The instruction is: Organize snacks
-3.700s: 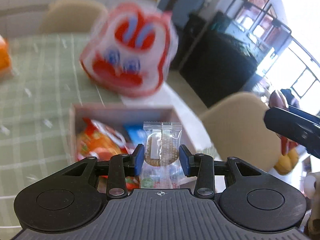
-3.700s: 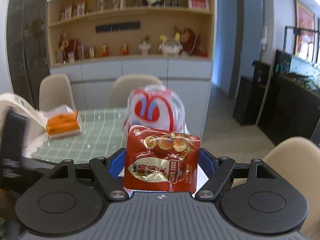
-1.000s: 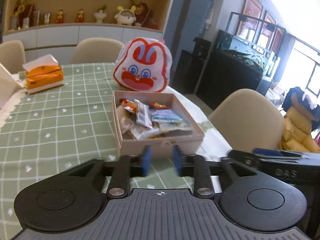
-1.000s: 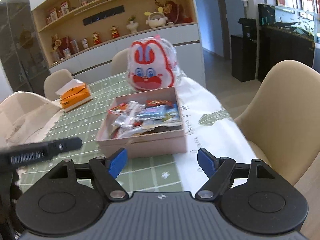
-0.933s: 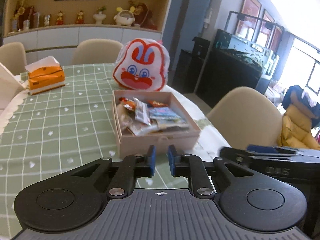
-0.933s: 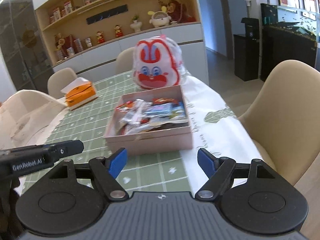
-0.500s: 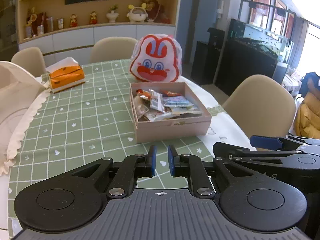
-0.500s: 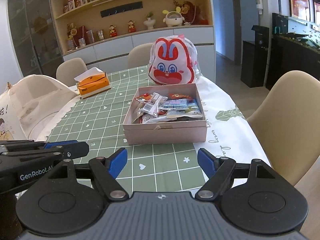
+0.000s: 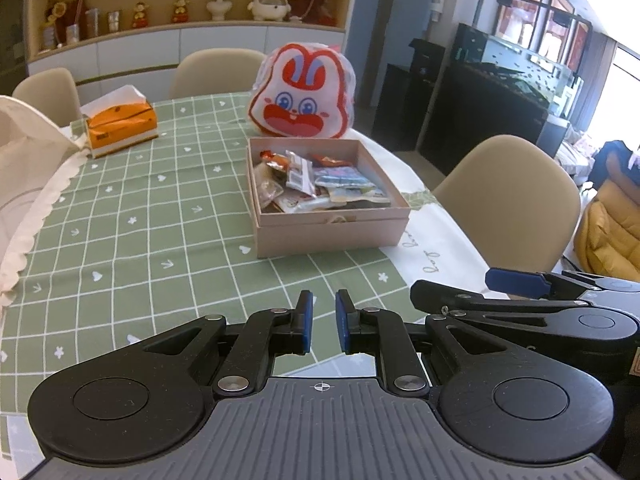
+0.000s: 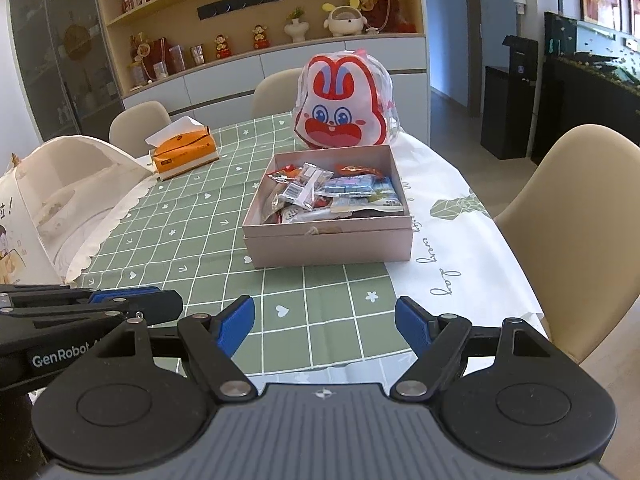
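Observation:
A pink cardboard box (image 9: pixel 332 229) (image 10: pixel 328 240) stands on the green checked tablecloth, holding several wrapped snacks (image 9: pixel 316 184) (image 10: pixel 332 194). A red and white rabbit-face bag (image 9: pixel 303 92) (image 10: pixel 343 110) stands just behind it. My left gripper (image 9: pixel 321 312) is nearly shut with a narrow gap and holds nothing, well in front of the box. My right gripper (image 10: pixel 324 316) is open and empty, also well short of the box. Each gripper shows at the edge of the other's view.
An orange tissue box (image 9: pixel 120 124) (image 10: pixel 186 154) sits at the back left. A white mesh food cover (image 10: pixel 52 200) stands at the left. Beige chairs (image 9: pixel 508 200) (image 10: pixel 580 216) stand at the table's right side and far end. The table edge (image 10: pixel 512 280) runs along the right.
Both grippers released their snack packets into the box and pulled back from it toward the near table edge. The left gripper's jaws closed to a narrow gap; the right stayed open.

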Tool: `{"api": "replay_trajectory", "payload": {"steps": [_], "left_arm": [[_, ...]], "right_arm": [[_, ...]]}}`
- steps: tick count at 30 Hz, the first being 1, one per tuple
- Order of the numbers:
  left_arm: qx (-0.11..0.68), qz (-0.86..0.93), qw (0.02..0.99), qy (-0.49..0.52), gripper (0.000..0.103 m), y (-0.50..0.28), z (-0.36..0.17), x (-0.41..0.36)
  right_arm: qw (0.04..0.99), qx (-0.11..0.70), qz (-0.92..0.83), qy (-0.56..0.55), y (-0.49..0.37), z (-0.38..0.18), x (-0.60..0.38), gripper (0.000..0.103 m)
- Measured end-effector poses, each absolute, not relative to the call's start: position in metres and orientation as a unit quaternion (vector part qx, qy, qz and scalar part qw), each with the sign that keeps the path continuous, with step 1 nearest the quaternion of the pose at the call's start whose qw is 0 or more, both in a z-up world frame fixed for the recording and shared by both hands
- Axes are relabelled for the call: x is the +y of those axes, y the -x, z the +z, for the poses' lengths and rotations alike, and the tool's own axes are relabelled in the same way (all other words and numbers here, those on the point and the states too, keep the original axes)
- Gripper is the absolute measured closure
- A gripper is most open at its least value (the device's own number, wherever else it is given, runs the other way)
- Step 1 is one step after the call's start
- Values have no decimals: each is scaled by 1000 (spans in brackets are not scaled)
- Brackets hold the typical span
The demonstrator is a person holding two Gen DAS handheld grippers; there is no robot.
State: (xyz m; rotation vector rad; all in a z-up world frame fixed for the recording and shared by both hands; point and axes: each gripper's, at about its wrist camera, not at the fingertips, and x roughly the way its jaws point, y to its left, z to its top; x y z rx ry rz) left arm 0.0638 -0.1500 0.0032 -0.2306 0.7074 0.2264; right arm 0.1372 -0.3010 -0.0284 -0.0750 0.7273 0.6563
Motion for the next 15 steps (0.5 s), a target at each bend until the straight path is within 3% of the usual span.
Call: {"api": "replay_trajectory", "payload": {"steps": [15], "left_arm": [[339, 107, 928, 114, 87, -63, 6, -154]], "right_arm": [[884, 343, 314, 33, -137, -26, -306, 25]]}}
